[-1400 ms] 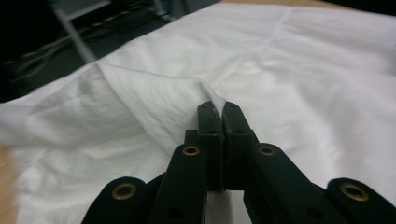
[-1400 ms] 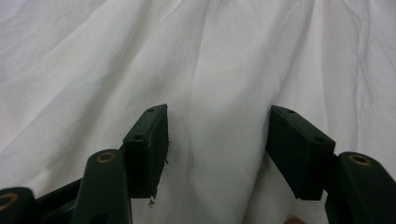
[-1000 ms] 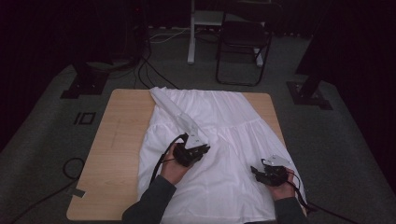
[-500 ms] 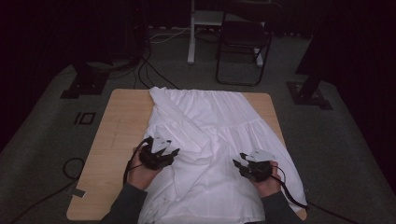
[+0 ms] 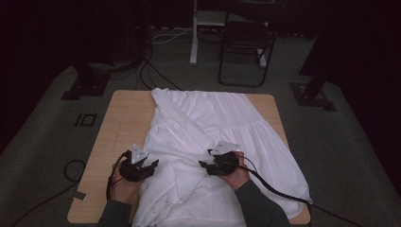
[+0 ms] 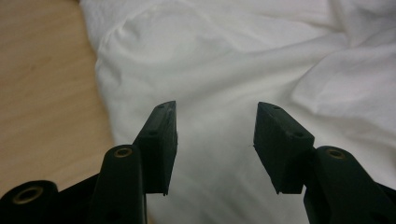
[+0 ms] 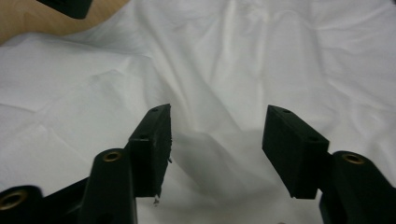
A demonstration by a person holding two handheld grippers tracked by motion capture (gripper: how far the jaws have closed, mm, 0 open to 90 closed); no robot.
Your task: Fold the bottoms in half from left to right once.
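Left hand-held gripper (image 6: 215,140) spread over white garment (image 6: 243,60), right hand-held gripper (image 7: 217,149) likewise, both just opening, nothing pinched

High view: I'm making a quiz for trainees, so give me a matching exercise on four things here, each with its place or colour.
Things:
1. white garment
2. left gripper
3. right gripper
4. chair

Places or colours:
A. over the middle of the cloth
B. dark, on the floor beyond the table
C. spread across the wooden tabletop
D. at the cloth's edge, beside bare wood

Pairs: 1-C, 2-D, 3-A, 4-B
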